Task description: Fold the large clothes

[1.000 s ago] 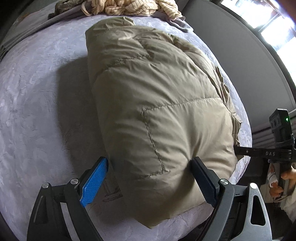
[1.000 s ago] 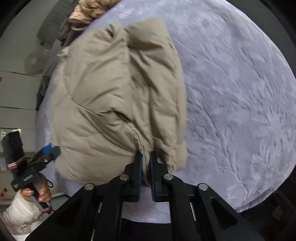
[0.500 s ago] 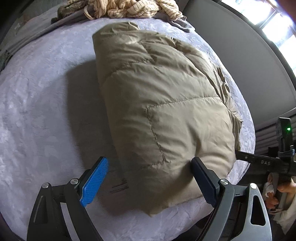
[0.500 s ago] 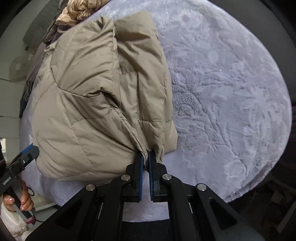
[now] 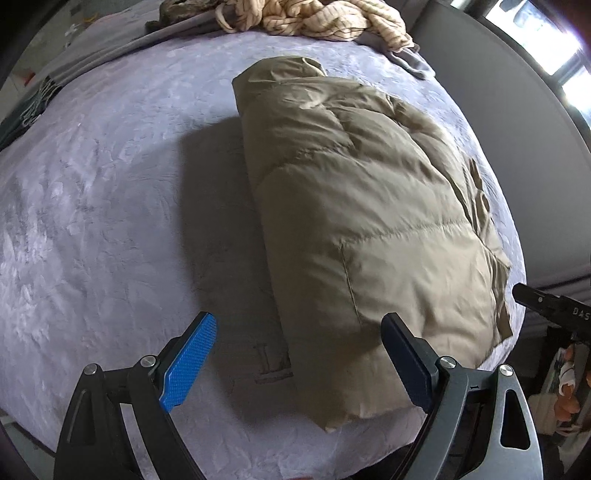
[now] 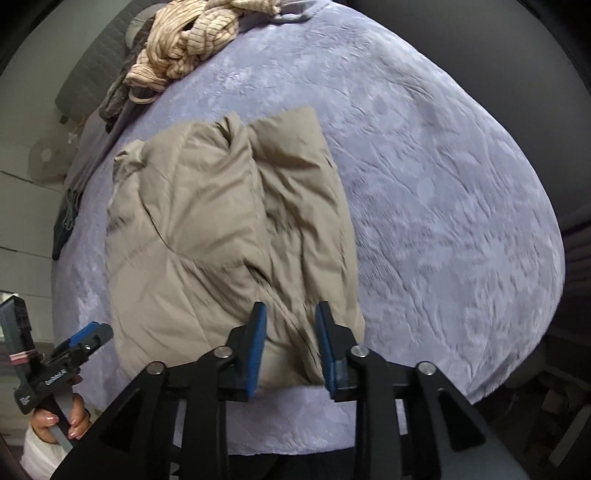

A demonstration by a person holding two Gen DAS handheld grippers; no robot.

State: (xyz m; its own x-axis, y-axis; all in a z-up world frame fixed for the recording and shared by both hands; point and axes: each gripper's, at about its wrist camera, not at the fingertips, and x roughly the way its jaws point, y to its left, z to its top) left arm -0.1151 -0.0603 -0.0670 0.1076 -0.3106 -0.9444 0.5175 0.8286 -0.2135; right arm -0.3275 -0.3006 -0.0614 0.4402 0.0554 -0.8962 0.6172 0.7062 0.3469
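Right claw [image 6: 290,345] released jacket [image 6: 229,251], jacket folded on bed [image 6: 443,184]

A bed under a lavender plush blanket [image 5: 110,184] carries a folded tan puffer jacket [image 5: 369,221] near its front edge, with a crumpled cream striped garment [image 5: 314,18] and grey clothes [image 6: 118,92] heaped at the far end.
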